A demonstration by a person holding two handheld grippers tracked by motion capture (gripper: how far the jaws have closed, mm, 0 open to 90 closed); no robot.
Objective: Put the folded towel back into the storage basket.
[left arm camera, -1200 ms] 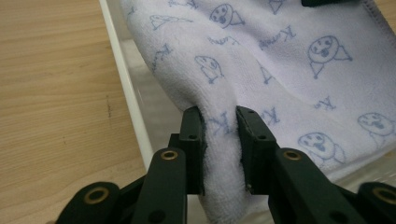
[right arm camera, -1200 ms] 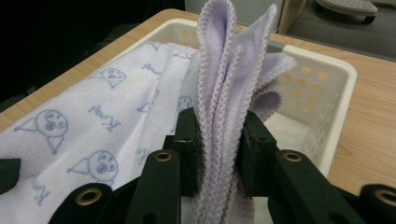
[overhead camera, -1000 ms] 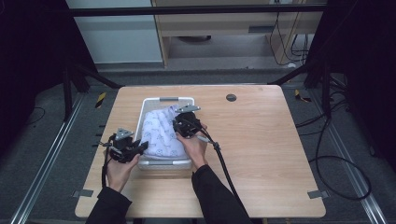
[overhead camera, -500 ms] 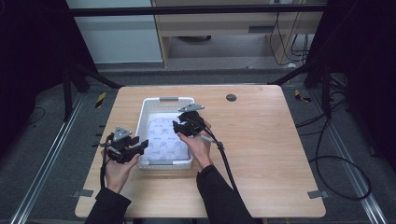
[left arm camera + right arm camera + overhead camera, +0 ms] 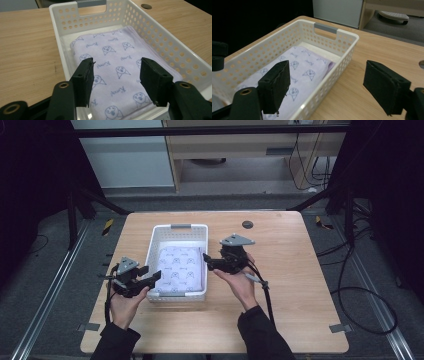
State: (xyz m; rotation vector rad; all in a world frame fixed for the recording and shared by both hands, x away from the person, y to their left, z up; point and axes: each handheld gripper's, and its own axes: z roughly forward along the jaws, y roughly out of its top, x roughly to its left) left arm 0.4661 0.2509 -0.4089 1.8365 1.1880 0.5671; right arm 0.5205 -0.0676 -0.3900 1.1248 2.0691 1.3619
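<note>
A white perforated basket [image 5: 154, 245] stands on the wooden table, left of centre. A folded lilac cloth [image 5: 180, 267] printed with small faces lies flat inside it. My left gripper [image 5: 155, 276] is at the basket's near left corner, open, its jaws over the cloth's near end [image 5: 112, 50] with nothing held. My right gripper [image 5: 208, 263] hovers just outside the basket's right wall, open wide and empty. In the right gripper view the basket [image 5: 252, 62] and cloth [image 5: 304, 67] lie to the left, beyond its left jaw.
A small dark round grommet [image 5: 247, 224] sits in the tabletop at the back, right of the basket. Bare wood [image 5: 300, 295] spreads to the right and in front. Cables trail from both grippers; a black one runs down along the right forearm.
My right gripper has drawn back from over the cloth to the right, out past the basket's wall. The cloth now lies flat in the basket. The left gripper has edged closer to the basket.
</note>
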